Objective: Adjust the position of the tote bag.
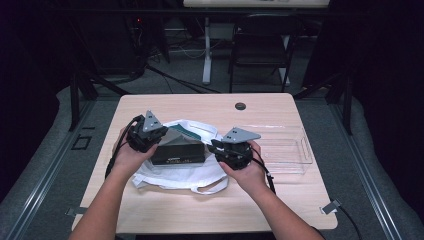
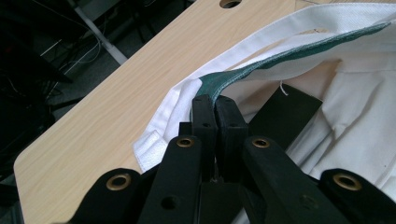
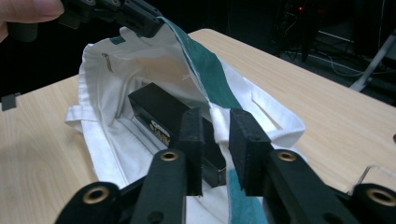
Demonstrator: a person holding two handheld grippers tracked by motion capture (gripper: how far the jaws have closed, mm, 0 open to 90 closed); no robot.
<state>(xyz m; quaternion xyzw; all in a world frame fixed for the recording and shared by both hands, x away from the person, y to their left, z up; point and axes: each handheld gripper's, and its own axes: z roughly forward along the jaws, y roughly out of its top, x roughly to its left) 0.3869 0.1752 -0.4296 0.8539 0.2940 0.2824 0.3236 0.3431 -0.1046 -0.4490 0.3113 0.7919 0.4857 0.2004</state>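
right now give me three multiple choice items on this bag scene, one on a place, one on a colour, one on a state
1. Where does the black box lie?
A. inside the open white bag
B. in the clear tray
C. on the floor

2. What colour is the band on the bag's rim?
A. red
B. green
C. yellow

3. How does the left hand-held gripper stand?
A. wide open above the table
B. shut on the bag's rim
C. shut on the box

Answers: 1 A, the right gripper view shows the box between the bag's walls. 2 B, the band is green in both gripper views. 3 B, the left gripper view shows its jaws pinching the green-edged cloth.
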